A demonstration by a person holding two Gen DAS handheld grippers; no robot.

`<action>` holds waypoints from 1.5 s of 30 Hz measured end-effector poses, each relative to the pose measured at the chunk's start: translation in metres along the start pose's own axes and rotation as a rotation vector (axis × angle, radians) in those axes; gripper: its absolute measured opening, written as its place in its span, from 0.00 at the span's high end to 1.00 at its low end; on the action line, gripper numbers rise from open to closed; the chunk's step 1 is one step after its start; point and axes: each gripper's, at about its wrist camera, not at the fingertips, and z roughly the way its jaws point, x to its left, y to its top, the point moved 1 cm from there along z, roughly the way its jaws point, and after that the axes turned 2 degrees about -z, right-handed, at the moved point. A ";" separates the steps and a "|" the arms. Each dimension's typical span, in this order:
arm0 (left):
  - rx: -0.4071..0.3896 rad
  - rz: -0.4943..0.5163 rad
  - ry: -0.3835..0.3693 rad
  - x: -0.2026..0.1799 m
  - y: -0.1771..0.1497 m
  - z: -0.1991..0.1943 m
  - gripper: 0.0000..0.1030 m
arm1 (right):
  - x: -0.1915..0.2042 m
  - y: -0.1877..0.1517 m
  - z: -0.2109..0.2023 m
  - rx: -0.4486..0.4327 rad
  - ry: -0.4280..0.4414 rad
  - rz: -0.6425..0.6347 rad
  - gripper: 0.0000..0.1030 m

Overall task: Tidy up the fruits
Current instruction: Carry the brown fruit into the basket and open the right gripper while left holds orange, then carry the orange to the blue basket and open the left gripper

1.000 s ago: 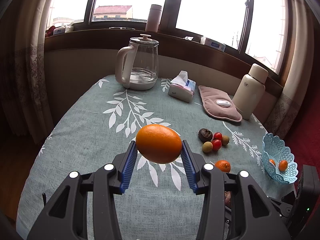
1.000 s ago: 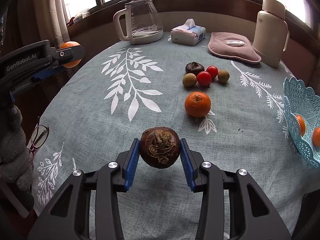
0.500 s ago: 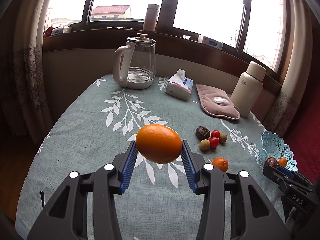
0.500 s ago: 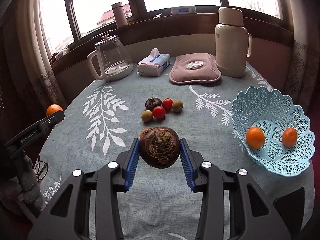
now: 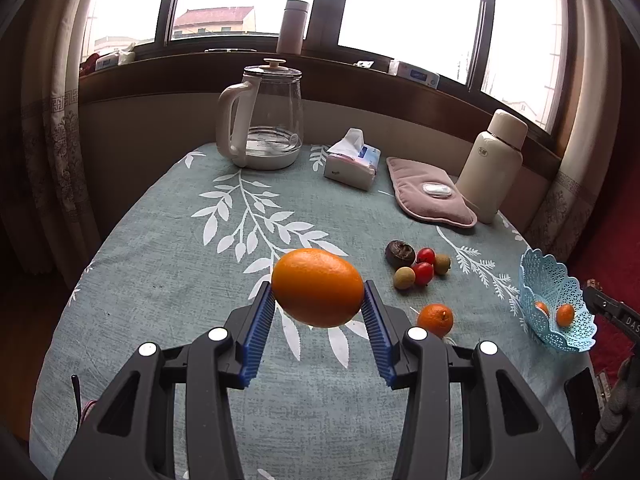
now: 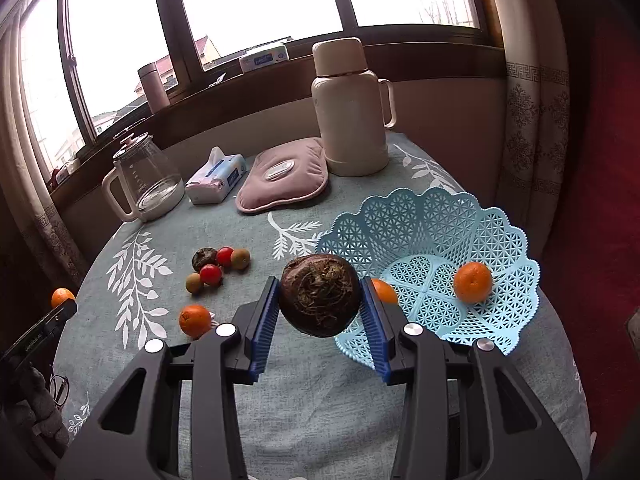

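Behind the counter (image 6: pixel 168 364) stand wide windows with a dark wooden sill, and curtains hang at both sides. A grey-green cloth with white leaf prints covers the counter.

At its far side I count one glass kettle (image 5: pixel 264 120), one tissue pack (image 5: pixel 352 162), one pink heat pad (image 5: pixel 430 196) and one cream thermos (image 6: pixel 350 108). On the sill stands one slim flask (image 5: pixel 292 26), and a few small boxes lie there too; their printing is too small to read.

The left gripper (image 5: pixel 319 312) has its jaws closed on one large orange (image 5: pixel 318 286), both blue pads pressing on its sides, above the middle of the counter. The right gripper (image 6: pixel 319 316) has its jaws closed on one dark brown rough fruit (image 6: pixel 319 294), held just in front of the near rim of the blue basket (image 6: pixel 440 220).

One blue lattice basket stands at the right edge of the counter, and two small tangerines (image 6: pixel 473 282) lie in it, one of them half hidden behind the right jaw. One more tangerine (image 6: pixel 195 320) lies loose on the cloth. Near it is a small group of five fruits: one dark brown fruit (image 6: pixel 204 258), two red tomatoes (image 6: pixel 211 274) and two tan round fruits (image 6: pixel 241 258), close together.

On the side of the left gripper, in the right wrist view, a few white letters show but they are too small to read. On the right gripper, in the left wrist view, I read only "DAS" at the picture's edge. One pair of glasses (image 6: pixel 60 388) shows at the lower left.
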 end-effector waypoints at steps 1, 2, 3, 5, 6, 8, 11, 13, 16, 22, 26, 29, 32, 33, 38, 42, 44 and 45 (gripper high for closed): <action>0.000 0.002 0.000 -0.001 0.000 0.000 0.56 | -0.006 0.001 0.000 -0.003 -0.010 0.012 0.60; 0.000 0.004 0.000 -0.001 0.000 -0.001 0.56 | -0.013 0.002 0.000 -0.006 -0.021 0.023 0.60; 0.001 0.007 0.001 -0.002 0.000 -0.001 0.56 | -0.018 0.002 0.000 -0.007 -0.030 0.033 0.60; 0.002 0.011 0.001 -0.003 -0.001 -0.001 0.56 | -0.029 0.002 0.002 -0.006 -0.051 0.053 0.59; 0.003 0.013 0.002 -0.004 -0.001 0.000 0.56 | -0.035 0.002 0.003 -0.004 -0.060 0.064 0.59; 0.005 0.016 0.002 -0.005 -0.001 0.000 0.56 | -0.045 0.002 0.006 0.004 -0.073 0.085 0.59; 0.008 0.021 0.004 -0.007 -0.002 0.001 0.56 | -0.057 -0.001 0.013 0.021 -0.089 0.109 0.59; 0.009 0.026 0.004 -0.009 -0.002 0.001 0.56 | -0.063 -0.003 0.018 0.032 -0.099 0.117 0.59; 0.010 0.032 0.002 -0.012 -0.002 0.001 0.56 | -0.070 -0.006 0.025 0.052 -0.115 0.129 0.59; 0.011 0.039 -0.001 -0.015 -0.002 0.001 0.56 | -0.082 -0.010 0.033 0.076 -0.146 0.157 0.59; 0.013 0.043 -0.002 -0.018 -0.003 0.002 0.56 | -0.086 -0.011 0.033 0.079 -0.147 0.176 0.58; 0.013 0.049 -0.003 -0.020 -0.003 0.001 0.56 | -0.087 -0.009 0.030 0.069 -0.137 0.193 0.49; 0.012 0.057 -0.006 -0.024 -0.003 0.000 0.56 | -0.087 -0.006 0.024 0.051 -0.136 0.197 0.49; 0.012 0.061 -0.007 -0.025 -0.003 0.000 0.56 | -0.088 -0.005 0.021 0.043 -0.135 0.199 0.49; 0.014 0.091 -0.019 -0.039 -0.005 0.000 0.56 | -0.090 0.005 0.006 -0.014 -0.129 0.216 0.49; 0.019 0.121 -0.029 -0.055 -0.006 0.002 0.56 | -0.095 0.013 -0.009 -0.070 -0.121 0.242 0.42; 0.025 0.139 -0.037 -0.064 -0.009 0.004 0.56 | -0.098 0.018 -0.014 -0.092 -0.114 0.252 0.40; 0.030 0.150 -0.043 -0.070 -0.010 0.005 0.56 | -0.099 0.020 -0.017 -0.101 -0.112 0.254 0.40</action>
